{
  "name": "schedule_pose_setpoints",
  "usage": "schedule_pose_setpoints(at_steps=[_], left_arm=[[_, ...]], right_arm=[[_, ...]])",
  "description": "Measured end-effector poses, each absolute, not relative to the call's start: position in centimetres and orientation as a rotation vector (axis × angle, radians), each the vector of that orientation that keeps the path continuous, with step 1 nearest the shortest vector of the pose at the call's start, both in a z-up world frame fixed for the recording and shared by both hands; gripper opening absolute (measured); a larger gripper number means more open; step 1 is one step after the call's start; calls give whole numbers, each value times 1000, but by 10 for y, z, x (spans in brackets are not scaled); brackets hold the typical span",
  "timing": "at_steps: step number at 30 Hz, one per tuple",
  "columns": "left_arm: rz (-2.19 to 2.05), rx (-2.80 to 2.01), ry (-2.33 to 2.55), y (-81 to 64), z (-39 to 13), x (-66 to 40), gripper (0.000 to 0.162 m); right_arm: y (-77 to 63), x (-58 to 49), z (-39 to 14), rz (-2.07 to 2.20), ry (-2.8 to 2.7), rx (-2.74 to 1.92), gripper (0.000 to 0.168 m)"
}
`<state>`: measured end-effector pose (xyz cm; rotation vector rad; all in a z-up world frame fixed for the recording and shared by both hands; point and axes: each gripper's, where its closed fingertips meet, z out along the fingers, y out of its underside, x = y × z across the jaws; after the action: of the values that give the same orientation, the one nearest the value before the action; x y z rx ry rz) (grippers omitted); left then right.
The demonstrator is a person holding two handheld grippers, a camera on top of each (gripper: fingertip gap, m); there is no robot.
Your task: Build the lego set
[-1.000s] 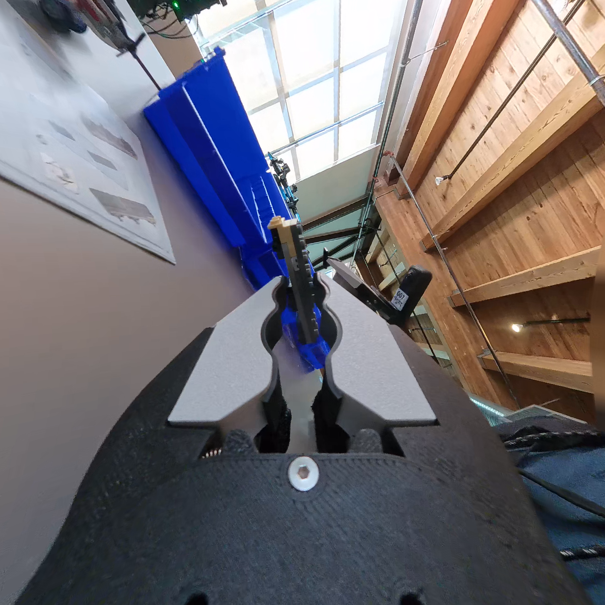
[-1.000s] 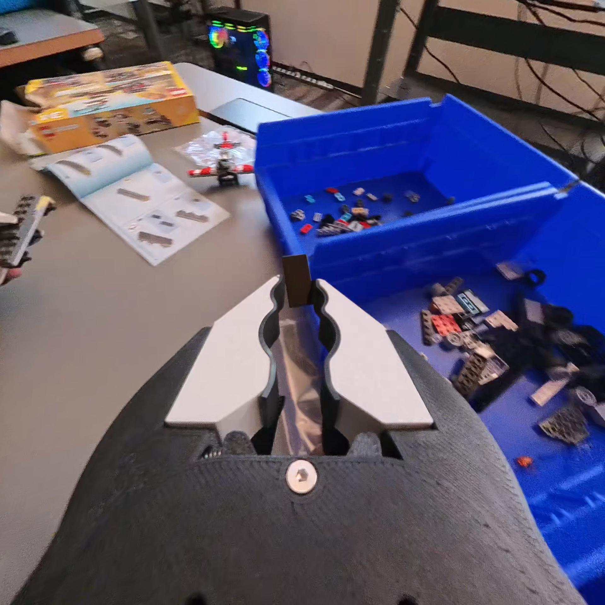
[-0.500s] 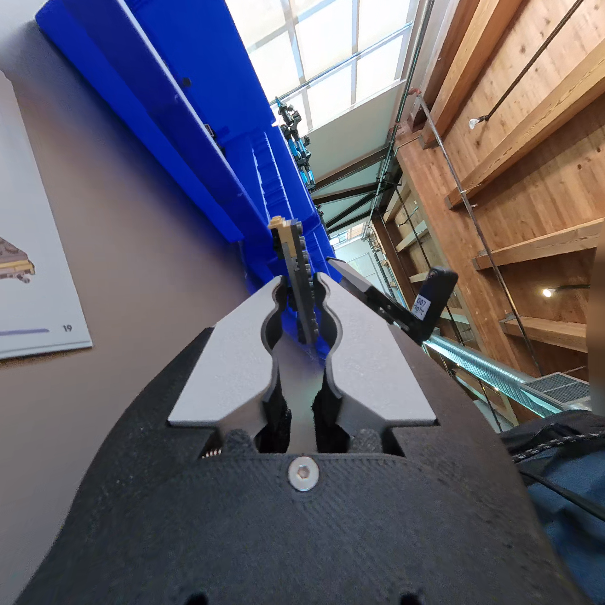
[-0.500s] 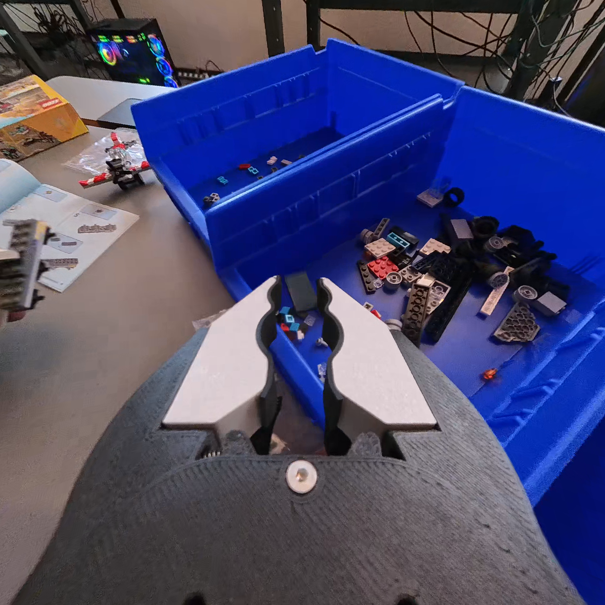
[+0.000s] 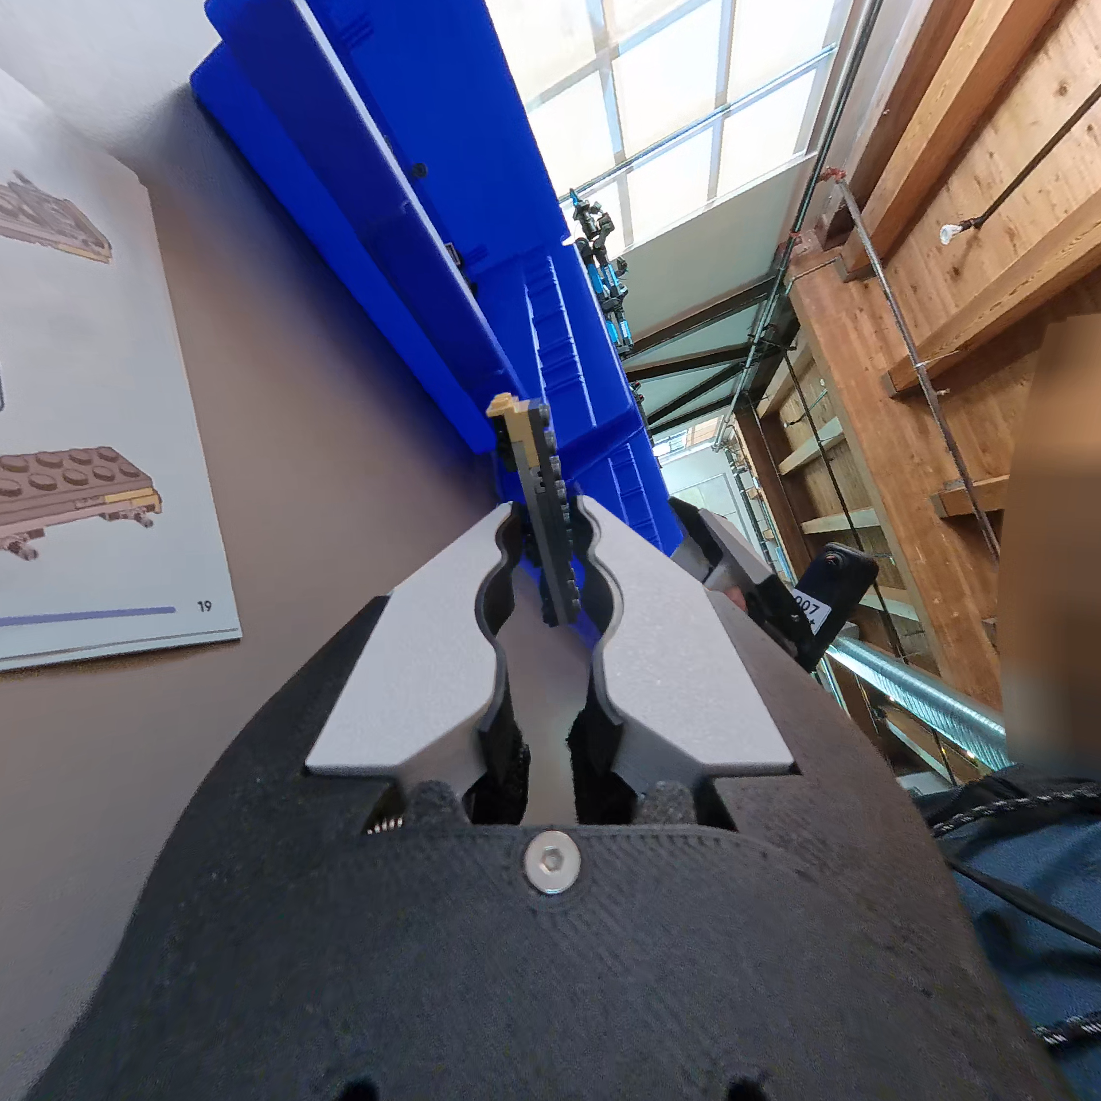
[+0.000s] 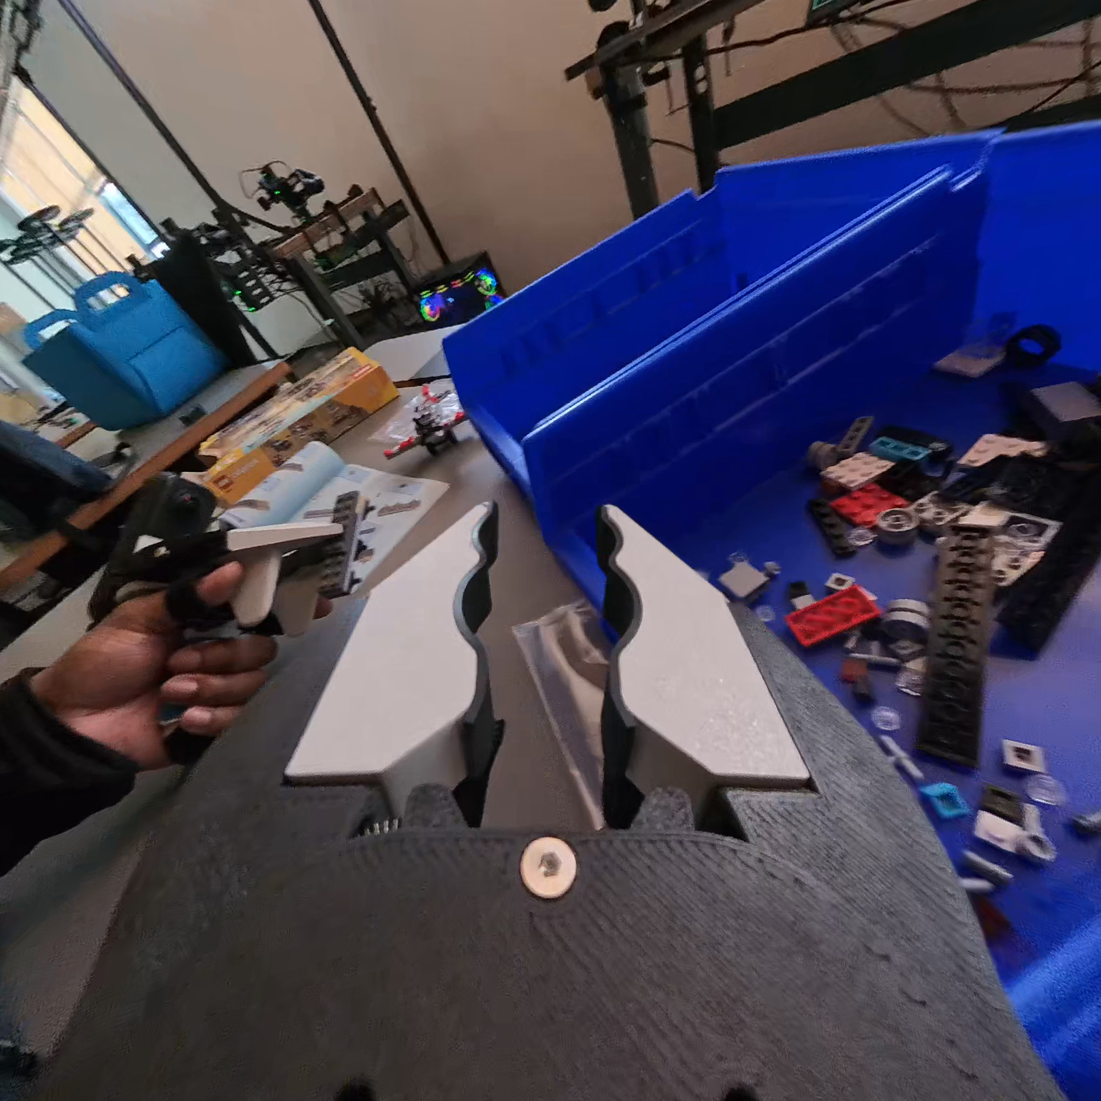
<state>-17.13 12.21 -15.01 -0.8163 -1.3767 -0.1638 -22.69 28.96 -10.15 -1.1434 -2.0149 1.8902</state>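
The left gripper is clamped on a dark grey plate assembly, held edge-up clear of the table, probably to expose its studs for the next piece. The right gripper is spread and empty beside the blue bin of loose bricks. Farther off lies the instruction booklet; its far half is cut off, and the assembly's underside is hidden.

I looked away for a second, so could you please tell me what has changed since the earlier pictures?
The right gripper held a small dark piece a second ago; its fingers are now open and empty, near the front edge of the blue bin. The view has swung toward the left gripper. That gripper stays shut on the grey plate assembly, and the booklet remains on the table.
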Motion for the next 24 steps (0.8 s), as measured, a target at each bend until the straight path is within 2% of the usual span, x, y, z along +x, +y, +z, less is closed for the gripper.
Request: schedule_pose_setpoints(at_steps=[13, 24], left_arm=[[-196, -966, -1487, 139, -175, -174, 15], [-216, -1061, -1502, 150, -182, -169, 15]], right_arm=[[233, -170, -132, 2026, -2470, -989, 33], [207, -120, -155, 1874, -2817, -649, 33]])
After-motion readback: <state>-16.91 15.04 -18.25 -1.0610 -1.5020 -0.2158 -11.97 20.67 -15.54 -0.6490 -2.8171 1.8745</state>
